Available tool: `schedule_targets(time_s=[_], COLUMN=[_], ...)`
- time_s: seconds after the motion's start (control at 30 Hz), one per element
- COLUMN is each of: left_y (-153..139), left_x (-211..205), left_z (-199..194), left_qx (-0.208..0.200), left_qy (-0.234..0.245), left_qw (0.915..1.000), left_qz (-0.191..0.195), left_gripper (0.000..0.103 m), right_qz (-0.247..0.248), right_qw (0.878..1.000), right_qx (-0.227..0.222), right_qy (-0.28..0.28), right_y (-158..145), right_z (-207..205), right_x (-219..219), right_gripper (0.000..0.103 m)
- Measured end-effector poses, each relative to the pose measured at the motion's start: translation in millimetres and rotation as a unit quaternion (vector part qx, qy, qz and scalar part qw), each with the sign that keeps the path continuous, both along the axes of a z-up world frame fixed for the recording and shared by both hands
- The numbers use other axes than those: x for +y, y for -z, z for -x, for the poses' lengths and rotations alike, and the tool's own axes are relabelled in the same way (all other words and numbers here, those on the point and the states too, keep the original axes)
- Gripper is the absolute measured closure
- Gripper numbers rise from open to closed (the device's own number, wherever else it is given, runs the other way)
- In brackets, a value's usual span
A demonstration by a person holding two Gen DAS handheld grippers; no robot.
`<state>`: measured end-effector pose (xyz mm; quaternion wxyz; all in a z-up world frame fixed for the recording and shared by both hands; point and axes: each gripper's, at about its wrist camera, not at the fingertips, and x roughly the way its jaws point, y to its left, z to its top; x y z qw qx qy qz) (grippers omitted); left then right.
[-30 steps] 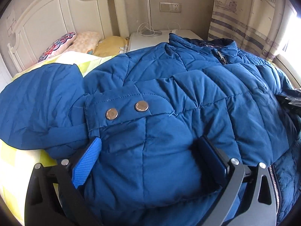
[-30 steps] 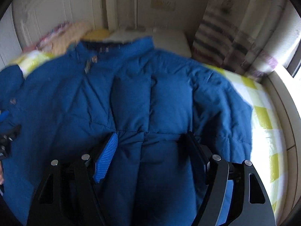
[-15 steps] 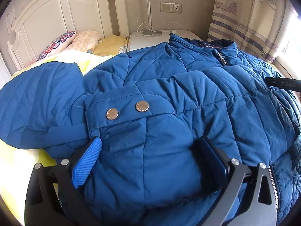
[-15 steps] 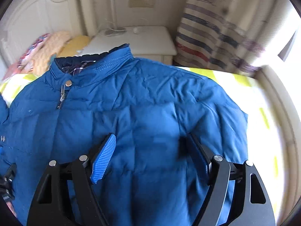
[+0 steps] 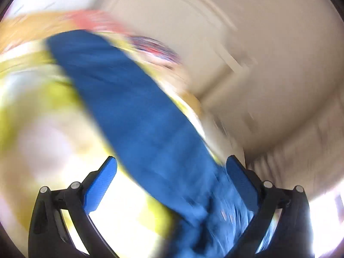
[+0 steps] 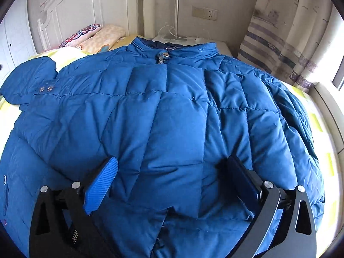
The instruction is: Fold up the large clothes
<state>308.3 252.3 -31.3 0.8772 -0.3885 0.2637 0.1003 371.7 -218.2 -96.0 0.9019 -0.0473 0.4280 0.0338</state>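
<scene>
Left wrist view: heavy motion blur. Left gripper (image 5: 172, 169) jaws spread wide, blue pads visible both sides. Blue sleeve (image 5: 133, 111) of the jacket running diagonally from upper left down between the jaws, lying close against the right-hand pad (image 5: 240, 182); contact or pinch impossible to tell through the blur. Yellow-and-white bedsheet (image 5: 38, 99) beneath, smeared patterned pillow (image 5: 154, 49) and cream headboard (image 5: 193, 32) beyond. Right wrist view: sharp. Blue quilted jacket (image 6: 172, 118) spread front-up across the bed, zipped, collar (image 6: 172, 47) at the far end toward the nightstand (image 6: 221, 47), a sleeve cuff with two snaps (image 6: 45, 89) folded at the left. Right gripper (image 6: 172, 167) jaws just opened wide, standing apart over the lower front panel, padded fabric bulging between them, pads not pressing on it. Pillows (image 6: 94, 36) at the white headboard (image 6: 86, 4), striped curtain (image 6: 290, 43) at right, wall socket (image 6: 204, 13) above the nightstand.
</scene>
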Motion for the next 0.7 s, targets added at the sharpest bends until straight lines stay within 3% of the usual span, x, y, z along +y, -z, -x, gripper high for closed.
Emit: schedule_targets(time_s=[0.13,0.2,0.27,0.3,0.33,0.37,0.4,0.43,0.5,0.6,0.67,0.7], left_y=[15.8,25.7,27.1,26.6,29.0,33.4,33.5,25.0,-1.9,-53.5,-84.2,-95.3], left_x=[107.4,137.6,158.1,163.3,168.3,172.9,174.3,167.3,144.7,72.8,3.5,-42.6], left_z=[1.1,-9.4,-24.5,-31.1,-39.0,-44.3,-47.3,-45.2,-42.9,-42.0,-46.0,-48.0], left_qx=[0.039,0.042,0.039,0.038,0.033,0.027,0.021,0.014,-0.004,-0.053,-0.082,-0.094], left_qy=[-0.094,-0.09,-0.075,-0.069,-0.056,-0.047,-0.049,-0.061,-0.057,0.001,0.079,0.131], left_qw=[0.9935,0.9914,0.9925,0.9933,0.9937,0.9918,0.9898,0.9909,0.9966,0.9985,0.9915,0.9832], left_qz=[0.051,0.084,0.089,0.085,0.092,0.116,0.132,0.12,0.059,-0.014,-0.062,-0.086], left_gripper=[0.004,0.009,0.014,0.026,0.078,0.095,0.096,0.098,0.099,0.099,0.099,0.099], right_qz=[-0.009,-0.009,-0.011,-0.013,-0.015,-0.016,-0.016,-0.017,-0.026,-0.079,-0.159,-0.187], right_qw=[1.0,1.0,1.0,1.0,1.0,1.0,1.0,1.0,1.0,0.996,0.981,0.972], right_qx=[-0.002,-0.002,-0.001,-0.001,-0.001,-0.001,-0.002,-0.002,-0.007,-0.04,-0.102,-0.13], right_qy=[0.0,0.0,-0.001,-0.001,-0.001,-0.001,-0.001,-0.002,-0.002,0.003,0.034,0.053], right_y=[-0.2,0.3,-0.3,1.8,1.8,2.2,2.2,2.0,0.5,-9.5,-23.2,-28.5], right_z=[3.7,5.1,4.3,1.7,1.2,0.5,0.7,0.7,1.8,9.6,22.9,29.2], right_x=[-0.6,-2.3,-3.7,-1.7,-2.4,-2.7,-3.1,-3.6,-5.7,-18.6,-47.2,-60.0], right_gripper=[0.005,0.005,0.005,0.005,0.005,0.005,0.005,0.005,0.006,0.01,0.011,0.011])
